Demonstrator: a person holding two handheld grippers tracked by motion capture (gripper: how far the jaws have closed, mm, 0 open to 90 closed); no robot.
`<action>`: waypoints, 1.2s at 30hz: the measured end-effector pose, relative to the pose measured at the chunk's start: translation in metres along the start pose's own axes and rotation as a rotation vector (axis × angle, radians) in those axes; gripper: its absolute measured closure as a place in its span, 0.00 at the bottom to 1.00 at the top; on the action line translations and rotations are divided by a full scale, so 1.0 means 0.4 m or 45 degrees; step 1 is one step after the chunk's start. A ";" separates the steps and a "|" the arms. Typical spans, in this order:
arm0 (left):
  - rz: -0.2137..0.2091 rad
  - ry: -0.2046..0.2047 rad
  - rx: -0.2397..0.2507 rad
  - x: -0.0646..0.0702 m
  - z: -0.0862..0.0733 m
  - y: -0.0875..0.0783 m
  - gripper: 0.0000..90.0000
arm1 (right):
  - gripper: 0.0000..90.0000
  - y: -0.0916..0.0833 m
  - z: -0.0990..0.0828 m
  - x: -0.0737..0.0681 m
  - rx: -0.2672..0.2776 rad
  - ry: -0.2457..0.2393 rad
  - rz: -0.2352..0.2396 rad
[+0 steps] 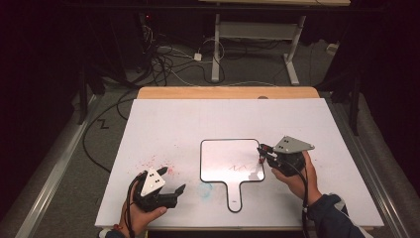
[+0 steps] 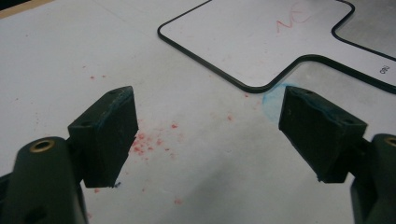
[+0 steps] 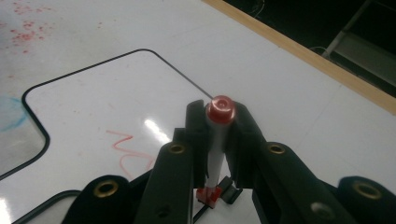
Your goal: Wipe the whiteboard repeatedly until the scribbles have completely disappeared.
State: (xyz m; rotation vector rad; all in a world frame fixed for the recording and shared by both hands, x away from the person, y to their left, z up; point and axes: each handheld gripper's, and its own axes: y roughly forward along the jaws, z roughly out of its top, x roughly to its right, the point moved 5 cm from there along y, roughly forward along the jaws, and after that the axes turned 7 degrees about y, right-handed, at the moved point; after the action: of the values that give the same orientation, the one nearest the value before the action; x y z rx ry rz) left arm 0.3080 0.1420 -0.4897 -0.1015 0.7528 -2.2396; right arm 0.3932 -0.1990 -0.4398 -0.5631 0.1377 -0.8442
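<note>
The right gripper (image 1: 261,150) pinched a red-capped marker (image 3: 219,140) upright between its jaws at the right edge of a small whiteboard (image 1: 223,158) on the table (image 1: 168,124) — the left gripper (image 1: 173,191), jaws spread, held nothing nearby.

A white, black-rimmed, paddle-shaped whiteboard (image 1: 232,161) is laid on the white table sheet (image 1: 188,124), right of centre, handle nearward.

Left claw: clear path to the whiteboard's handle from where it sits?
Probably yes. The left claw rests open on the table, holding nothing, and the whiteboard's handle lies just beside it with bare surface between. The right claw, shut on a red marker, is at the board's far edge.
</note>
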 end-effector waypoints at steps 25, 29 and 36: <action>-0.013 0.001 -0.011 0.003 0.000 0.009 0.21 | 0.90 0.057 0.029 -0.049 0.057 -0.011 0.024; -0.015 0.002 -0.012 0.005 0.002 0.012 0.21 | 0.90 0.066 0.034 -0.089 0.091 0.028 0.161; -0.014 0.009 -0.016 0.005 0.000 0.010 0.21 | 0.90 0.073 0.040 -0.117 0.087 0.053 0.231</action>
State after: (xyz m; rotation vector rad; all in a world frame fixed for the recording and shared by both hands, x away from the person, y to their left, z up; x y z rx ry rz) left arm 0.3093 0.1384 -0.4923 -0.1041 0.7717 -2.2472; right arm 0.3868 -0.1424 -0.4463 -0.4613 0.1943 -0.6816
